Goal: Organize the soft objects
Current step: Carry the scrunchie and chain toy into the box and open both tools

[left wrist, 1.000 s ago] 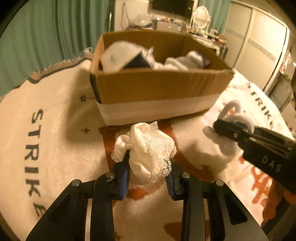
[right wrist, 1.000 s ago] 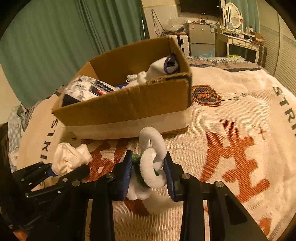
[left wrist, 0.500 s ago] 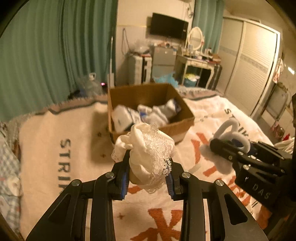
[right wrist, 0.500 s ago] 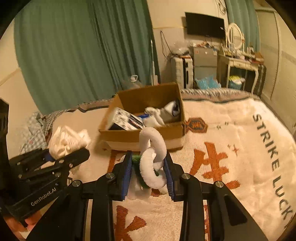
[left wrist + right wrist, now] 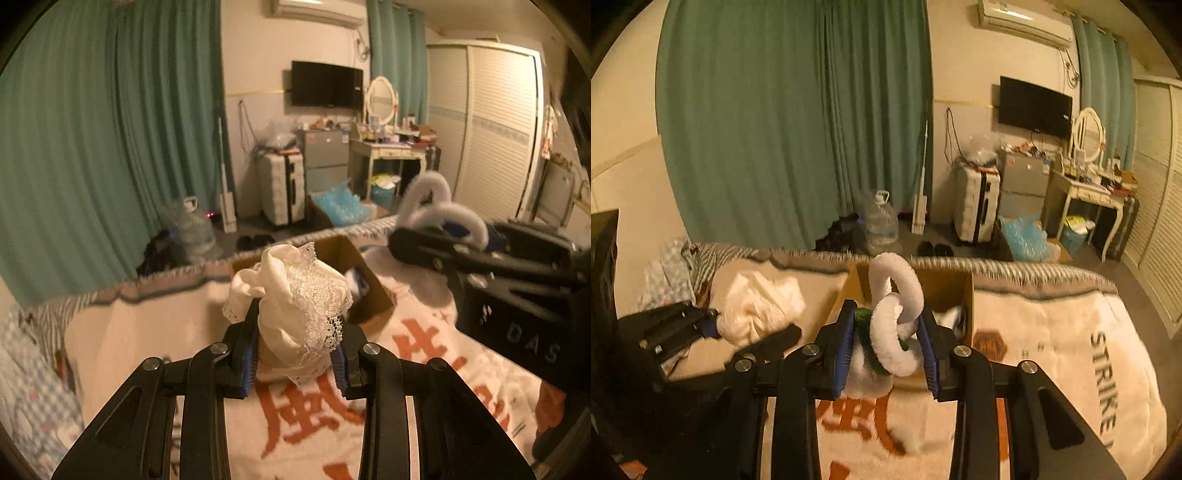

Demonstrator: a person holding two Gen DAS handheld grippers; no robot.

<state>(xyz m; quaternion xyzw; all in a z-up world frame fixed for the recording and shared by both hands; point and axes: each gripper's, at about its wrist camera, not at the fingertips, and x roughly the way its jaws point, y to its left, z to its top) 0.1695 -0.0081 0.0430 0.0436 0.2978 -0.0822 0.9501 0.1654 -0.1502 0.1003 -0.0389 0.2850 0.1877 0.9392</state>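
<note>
Both claws are raised well above the bed, each carrying one soft item, with the cardboard box (image 5: 960, 291) ahead and below them. Judgement: the items are held high so they clear the box rim before being dropped in; the box already holds some white things (seen at its right inner side in the right wrist view), so it reads as the collecting place.

Left claw (image 5: 295, 354): narrowed around a bunched white lace cloth (image 5: 295, 306). The blue pads press the bundle from both sides; most of the cloth bulges above and forward of the fingers, a lace edge hangs below. Grip looks firm, though the cloth is loose and could slip if the bundle unfolds (judgement).

Right claw (image 5: 886, 350): narrowed around a white fluffy looped toy (image 5: 895, 317) with a green part (image 5: 864, 317) against the left pad. Two loops stand up out of the fingers; a white lump sags beneath.

The box sits on the blanket (image 5: 1052, 332) with orange and dark lettering, near the bed's far edge. Neither item is over the opening yet. Both views slightly blurred.
</note>
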